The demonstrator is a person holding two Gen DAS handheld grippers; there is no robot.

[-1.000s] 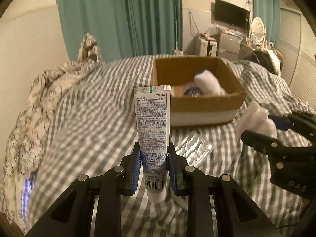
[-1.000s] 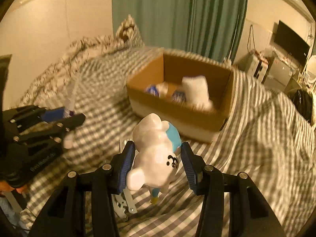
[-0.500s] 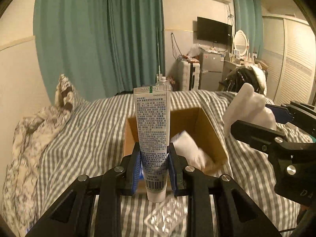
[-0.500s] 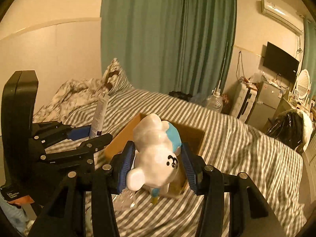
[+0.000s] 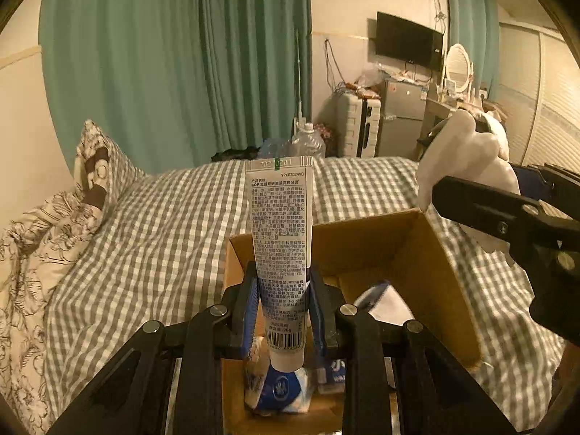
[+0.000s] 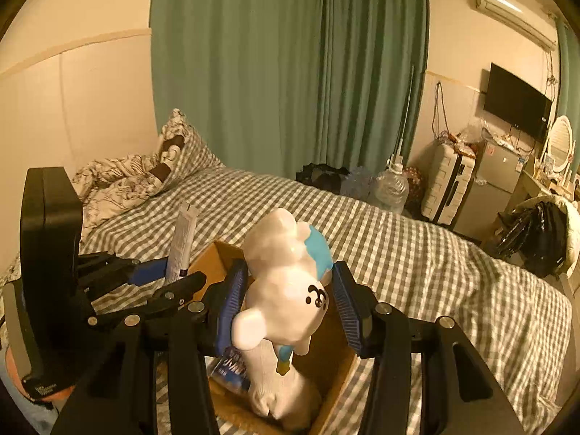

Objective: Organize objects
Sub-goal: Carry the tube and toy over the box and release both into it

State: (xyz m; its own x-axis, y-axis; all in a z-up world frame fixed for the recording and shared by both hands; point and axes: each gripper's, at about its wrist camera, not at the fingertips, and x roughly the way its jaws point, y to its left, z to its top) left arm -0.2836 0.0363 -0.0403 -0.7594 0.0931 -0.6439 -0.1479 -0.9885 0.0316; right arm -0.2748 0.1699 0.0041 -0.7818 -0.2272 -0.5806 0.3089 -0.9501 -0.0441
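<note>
My left gripper is shut on a white toothpaste tube, held upright above the open cardboard box on the checked bed. My right gripper is shut on a white and blue animal figurine, also held over the box. The figurine shows at the right of the left wrist view; the tube and left gripper show at the left of the right wrist view. Blue and white packets and a white soft item lie inside the box.
The grey checked bedspread surrounds the box. A patterned duvet and pillow lie at the left. Green curtains, a water jug, a suitcase and a fridge stand beyond the bed.
Both grippers have moved forward with their objects and now hang over the box; the box has come closer and lower in both views. The blister pack on the bed has left view.
</note>
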